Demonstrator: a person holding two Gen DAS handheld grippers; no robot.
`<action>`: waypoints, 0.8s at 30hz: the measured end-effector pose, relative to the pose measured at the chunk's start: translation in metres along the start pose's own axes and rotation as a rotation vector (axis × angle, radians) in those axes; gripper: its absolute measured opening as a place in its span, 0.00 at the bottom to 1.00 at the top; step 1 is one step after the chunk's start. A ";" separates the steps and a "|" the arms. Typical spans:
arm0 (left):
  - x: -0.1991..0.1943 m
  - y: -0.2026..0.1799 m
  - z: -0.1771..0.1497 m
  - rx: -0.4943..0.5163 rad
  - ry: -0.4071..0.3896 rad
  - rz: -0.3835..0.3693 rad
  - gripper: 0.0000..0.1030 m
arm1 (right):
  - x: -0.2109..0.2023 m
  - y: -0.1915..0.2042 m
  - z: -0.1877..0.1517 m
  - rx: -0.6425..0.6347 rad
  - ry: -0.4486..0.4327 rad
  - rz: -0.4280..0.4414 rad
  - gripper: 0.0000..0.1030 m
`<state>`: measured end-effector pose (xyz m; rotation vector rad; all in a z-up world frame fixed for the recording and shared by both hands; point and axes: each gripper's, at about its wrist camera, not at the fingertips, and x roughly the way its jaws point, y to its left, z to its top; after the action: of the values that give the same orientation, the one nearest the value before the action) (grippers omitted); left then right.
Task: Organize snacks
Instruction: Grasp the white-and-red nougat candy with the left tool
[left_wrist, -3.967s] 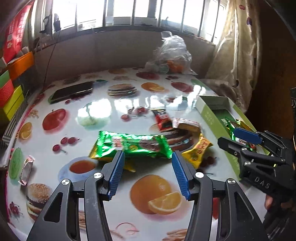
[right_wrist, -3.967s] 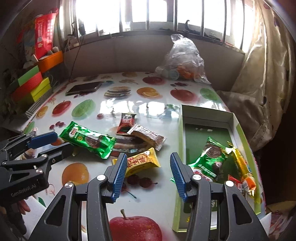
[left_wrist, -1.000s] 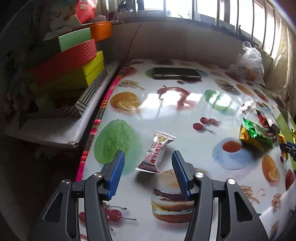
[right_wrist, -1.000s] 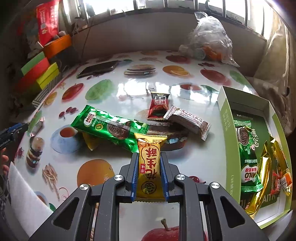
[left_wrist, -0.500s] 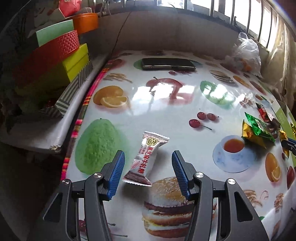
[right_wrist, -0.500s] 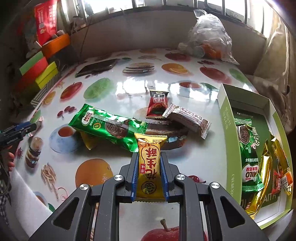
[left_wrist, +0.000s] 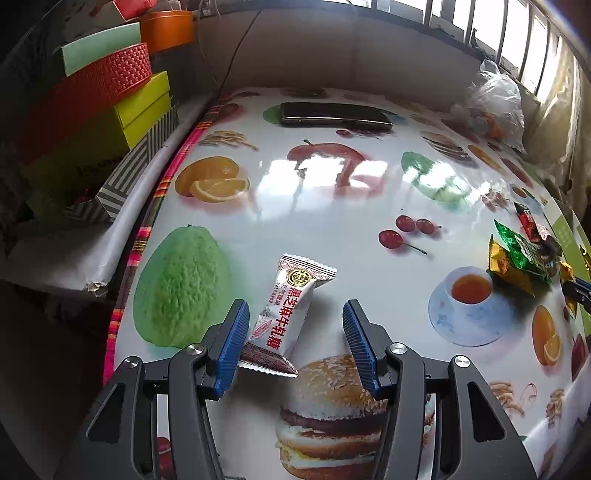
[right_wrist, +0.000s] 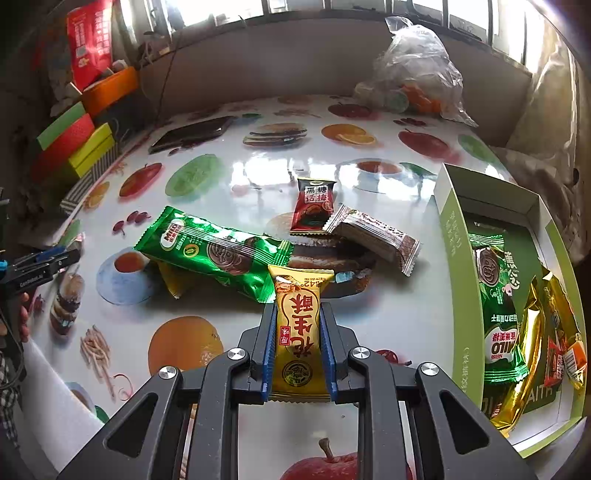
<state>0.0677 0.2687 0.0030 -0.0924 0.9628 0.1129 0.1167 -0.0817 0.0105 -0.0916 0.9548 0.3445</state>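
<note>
We grip a yellow peanut-crisp packet (right_wrist: 300, 325) lengthwise in the right hand-held gripper (right_wrist: 298, 345), its jaws closed flat on the wrapper, likely bound for the green box (right_wrist: 453, 236) beside it. Our left hand-held gripper (left_wrist: 291, 341) hangs wide open around a white sesame nougat packet (left_wrist: 288, 312) stranded near the desk (left_wrist: 332, 206) edge, its left pad just touching the wrapper.
</note>
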 end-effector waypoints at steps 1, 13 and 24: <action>0.001 0.000 0.000 0.001 0.003 0.000 0.52 | 0.000 0.000 0.000 0.001 0.001 0.000 0.20; 0.001 0.001 0.001 -0.013 0.001 -0.013 0.34 | 0.000 -0.001 0.000 0.003 0.002 -0.001 0.20; 0.001 0.000 0.000 0.000 0.001 0.012 0.22 | 0.000 -0.002 -0.001 0.004 0.001 -0.001 0.20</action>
<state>0.0681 0.2686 0.0025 -0.0865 0.9650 0.1237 0.1168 -0.0833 0.0101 -0.0886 0.9562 0.3415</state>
